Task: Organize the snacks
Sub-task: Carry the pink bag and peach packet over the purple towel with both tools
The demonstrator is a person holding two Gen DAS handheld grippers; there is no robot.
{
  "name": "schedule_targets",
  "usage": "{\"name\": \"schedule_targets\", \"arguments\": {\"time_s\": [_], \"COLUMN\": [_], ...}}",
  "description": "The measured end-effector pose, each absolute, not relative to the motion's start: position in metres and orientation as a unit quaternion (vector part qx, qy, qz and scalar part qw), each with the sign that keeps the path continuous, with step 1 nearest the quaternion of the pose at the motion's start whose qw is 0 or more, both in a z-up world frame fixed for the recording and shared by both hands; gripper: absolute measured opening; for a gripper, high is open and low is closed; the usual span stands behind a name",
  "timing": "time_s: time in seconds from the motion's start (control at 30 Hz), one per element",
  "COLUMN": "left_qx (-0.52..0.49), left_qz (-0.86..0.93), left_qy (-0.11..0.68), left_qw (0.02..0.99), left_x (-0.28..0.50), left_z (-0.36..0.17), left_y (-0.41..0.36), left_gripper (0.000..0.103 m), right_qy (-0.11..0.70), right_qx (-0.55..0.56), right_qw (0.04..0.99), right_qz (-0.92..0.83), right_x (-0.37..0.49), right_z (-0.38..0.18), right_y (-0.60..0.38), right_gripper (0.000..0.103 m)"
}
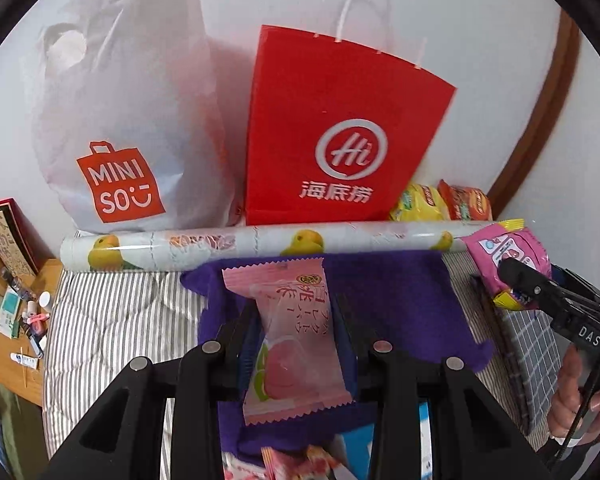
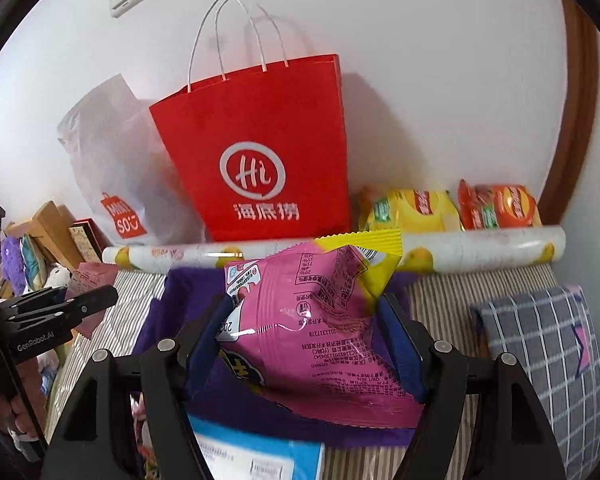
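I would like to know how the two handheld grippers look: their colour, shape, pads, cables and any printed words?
Both are black, angular linkage frames with round silver pins. The left gripper and right gripper have dark blue pads on the fingers. Seen from the side, the left body reads "GenRobot.AI", the right one "DAS". A thin black cable runs along the right gripper's handle. No sleeve is visible.

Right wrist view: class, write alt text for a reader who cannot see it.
The right gripper grips a pink snack bag between its jaws above a purple cloth. Behind stands a red paper bag against a white wall, with the left gripper at the left edge.
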State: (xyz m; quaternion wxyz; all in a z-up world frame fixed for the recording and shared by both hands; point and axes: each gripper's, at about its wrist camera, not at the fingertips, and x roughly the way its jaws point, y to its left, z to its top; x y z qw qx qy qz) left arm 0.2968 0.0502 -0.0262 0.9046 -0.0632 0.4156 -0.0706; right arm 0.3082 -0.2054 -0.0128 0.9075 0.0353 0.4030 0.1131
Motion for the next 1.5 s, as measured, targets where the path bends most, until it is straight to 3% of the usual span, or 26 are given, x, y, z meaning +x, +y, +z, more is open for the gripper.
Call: {"name": "schedule_targets", "arguments": {"time_s": [0.7, 1.5], "left_qx": [-0.073, -0.087], "left_qz": [-0.078, -0.076], "left_qy": [0.494, 0.529], "left_qw": [0.863, 0.841], "left_x": [0.367, 0.377], "left_z": [-0.114, -0.142], "left_y": [0.05, 0.052], "left_gripper": [0.033, 0.033], "right_qy": [0.475, 0.535], "right_qx": [-0.036, -0.051], "right_qw": [0.871, 0.836], "right_qz": [0.117, 0.114], "right_x": [0.365, 0.379], "right_z": [-0.098, -0.145], "right_y": [-0.192, -0.183], "right_gripper": [0.073, 0.074]}}
